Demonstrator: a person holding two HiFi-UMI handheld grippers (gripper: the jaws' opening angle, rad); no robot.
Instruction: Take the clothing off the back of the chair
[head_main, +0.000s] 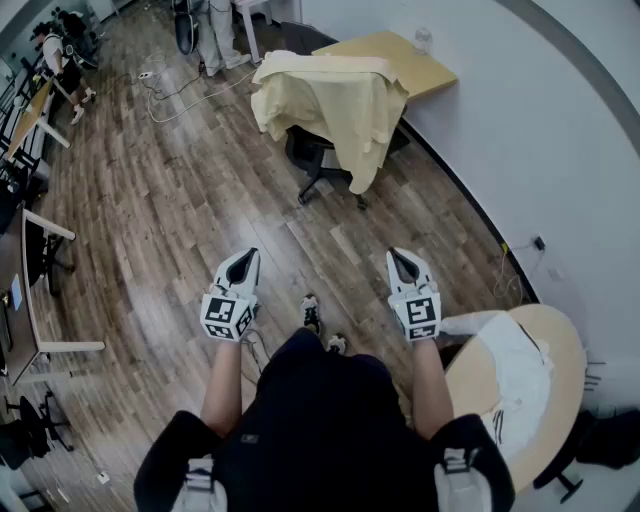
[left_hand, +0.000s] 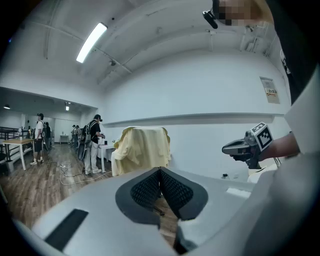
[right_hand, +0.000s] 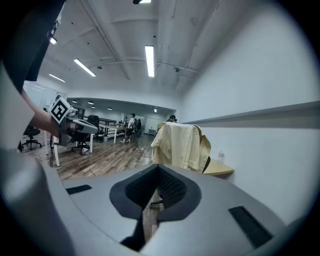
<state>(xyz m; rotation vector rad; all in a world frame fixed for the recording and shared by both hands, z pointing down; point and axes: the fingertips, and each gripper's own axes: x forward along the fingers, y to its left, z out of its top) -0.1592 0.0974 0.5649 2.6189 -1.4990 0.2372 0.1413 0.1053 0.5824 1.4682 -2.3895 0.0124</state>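
Wooden floor (head_main: 170, 210), yellow clothing (head_main: 340, 105) over chair (head_main: 318, 172), jaws together

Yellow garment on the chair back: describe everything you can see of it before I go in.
The yellow garment is pale, thin-looking fabric draped over the back of the black office chair, hiding the backrest. It hangs in loose folds on both sides, one long panel falling past the seat. The chair stands beside a wooden desk by the wall. The left hand-held gripper and right hand-held gripper are both short of it, touching nothing.
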